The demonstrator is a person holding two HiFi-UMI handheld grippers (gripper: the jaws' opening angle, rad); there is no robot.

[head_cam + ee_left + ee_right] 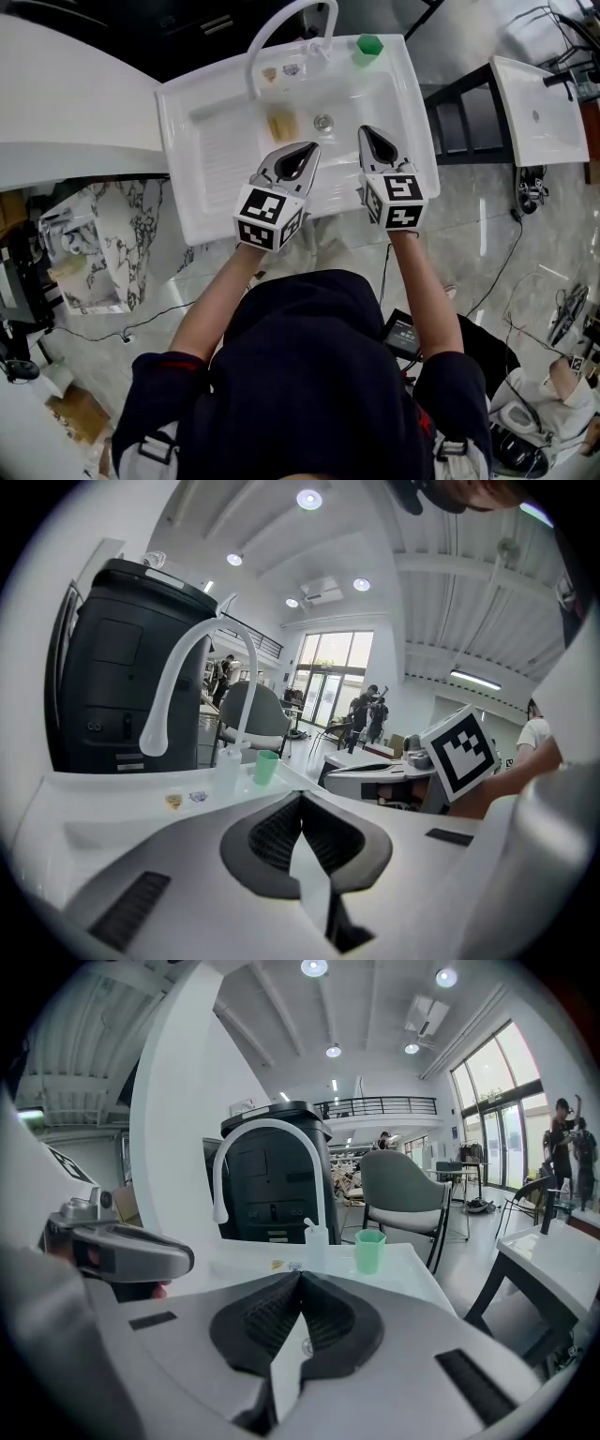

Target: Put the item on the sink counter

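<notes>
A white sink (192, 178) lies below me, its curved white faucet (281, 23) at the back. On the back right corner of its counter stands a green cup (368, 47), also seen in the left gripper view (266, 766) and the right gripper view (369, 1250). A tan block (280, 125) lies in the basin near the drain (322, 122). Two small items (279, 71) rest beside the faucet base. My left gripper (314, 146) and right gripper (363, 130) hover over the basin's front part, both shut with nothing between their jaws.
A second white basin (534, 108) on a dark frame stands to the right. A white curved counter (66, 94) is at the left. Cables run across the floor (506, 253). A black cabinet (122, 667) rises behind the sink, with a grey chair (408, 1185) beyond.
</notes>
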